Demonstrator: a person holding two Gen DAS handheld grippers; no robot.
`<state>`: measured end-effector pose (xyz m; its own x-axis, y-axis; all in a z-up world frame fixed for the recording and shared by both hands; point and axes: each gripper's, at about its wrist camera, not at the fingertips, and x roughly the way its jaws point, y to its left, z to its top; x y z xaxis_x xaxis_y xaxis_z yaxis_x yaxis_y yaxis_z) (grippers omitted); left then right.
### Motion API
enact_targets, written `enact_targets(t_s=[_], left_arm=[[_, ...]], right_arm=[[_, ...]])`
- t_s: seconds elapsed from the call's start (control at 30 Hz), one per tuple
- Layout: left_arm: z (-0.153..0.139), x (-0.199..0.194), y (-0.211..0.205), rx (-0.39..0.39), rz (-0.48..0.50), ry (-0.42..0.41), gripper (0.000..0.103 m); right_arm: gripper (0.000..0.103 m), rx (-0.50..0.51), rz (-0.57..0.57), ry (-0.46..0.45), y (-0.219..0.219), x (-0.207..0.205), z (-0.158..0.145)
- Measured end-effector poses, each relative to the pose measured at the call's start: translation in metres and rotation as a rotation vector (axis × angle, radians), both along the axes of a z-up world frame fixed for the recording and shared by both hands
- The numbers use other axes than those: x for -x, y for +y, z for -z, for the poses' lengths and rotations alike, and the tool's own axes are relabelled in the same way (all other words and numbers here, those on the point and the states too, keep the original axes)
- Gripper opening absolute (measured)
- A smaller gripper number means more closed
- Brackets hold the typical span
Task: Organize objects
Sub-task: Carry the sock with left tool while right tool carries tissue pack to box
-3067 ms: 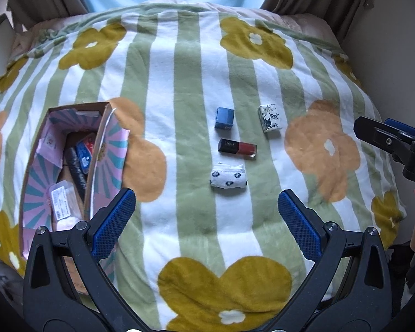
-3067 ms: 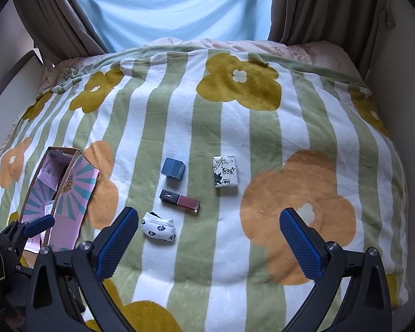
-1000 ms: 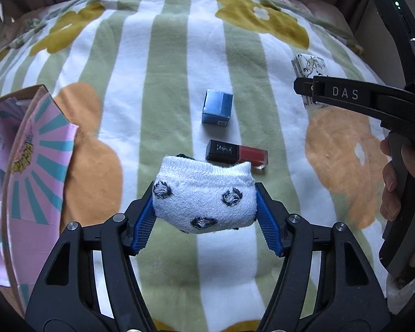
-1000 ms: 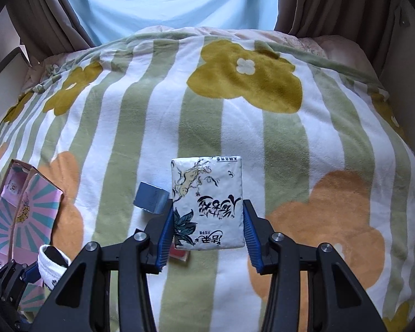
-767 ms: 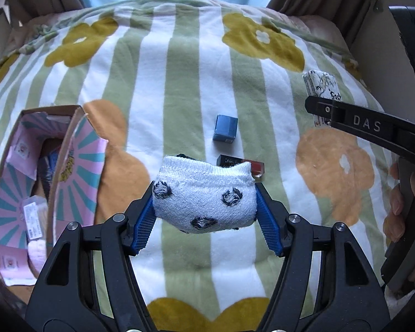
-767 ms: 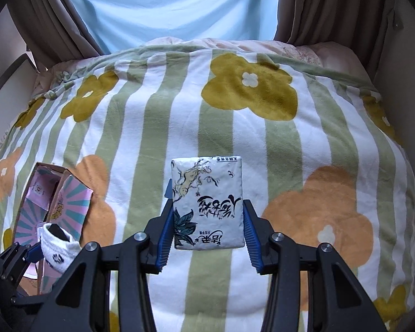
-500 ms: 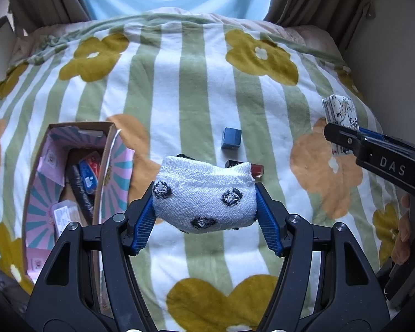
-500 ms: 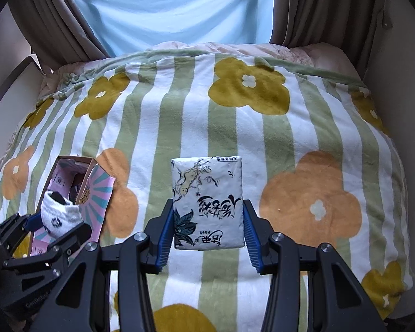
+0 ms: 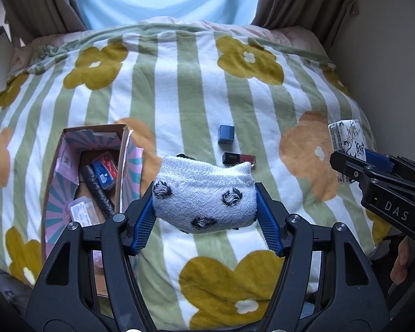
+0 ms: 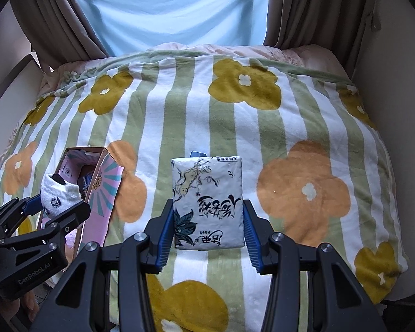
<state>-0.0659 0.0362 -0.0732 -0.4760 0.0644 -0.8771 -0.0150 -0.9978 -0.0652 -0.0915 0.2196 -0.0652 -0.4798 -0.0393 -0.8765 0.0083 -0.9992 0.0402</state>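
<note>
Two loads: sock [image 9: 204,196] between left fingers [image 9: 142,225], tissue pack [image 10: 207,202] between right

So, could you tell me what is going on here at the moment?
A person is tidying small things off a flowered blanket. The left gripper holds a rolled white sock; the right gripper holds a tissue pack. A blue box and lipstick lie on the blanket beside an open cardboard box.
</note>
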Motion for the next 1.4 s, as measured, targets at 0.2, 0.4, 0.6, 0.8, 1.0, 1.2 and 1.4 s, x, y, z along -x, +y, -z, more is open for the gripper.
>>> enact_targets(t_s=[0.2,0.4,0.6,0.8,1.0,1.2,1.4], left_arm=[[-0.009,-0.005,-0.015,0.004,-0.015,0.026,0.063],[-0.019,-0.017,-0.048,0.015,-0.068,0.045,0.063],[-0.021,-0.035,-0.093,0.018,-0.156,0.042,0.063],[-0.011,-0.052,-0.14,0.019,-0.253,0.011,0.063],[0.006,-0.07,-0.185,0.017,-0.344,-0.029,0.063],[0.031,-0.082,-0.215,0.014,-0.407,-0.071,0.063],[0.062,-0.084,-0.23,0.008,-0.432,-0.12,0.063]], right_arm=[[0.042,0.008,-0.046,0.008,-0.028,0.003,-0.008],[0.042,0.016,-0.144,0.014,-0.072,0.011,-0.01],[0.042,0.037,-0.248,-0.006,-0.123,0.021,-0.002],[0.042,0.05,-0.341,-0.037,-0.173,0.031,0.014],[0.042,0.053,-0.41,-0.065,-0.211,0.041,0.03],[0.042,0.041,-0.476,-0.108,-0.254,0.062,0.058],[0.042,0.024,-0.511,-0.146,-0.282,0.085,0.089]])
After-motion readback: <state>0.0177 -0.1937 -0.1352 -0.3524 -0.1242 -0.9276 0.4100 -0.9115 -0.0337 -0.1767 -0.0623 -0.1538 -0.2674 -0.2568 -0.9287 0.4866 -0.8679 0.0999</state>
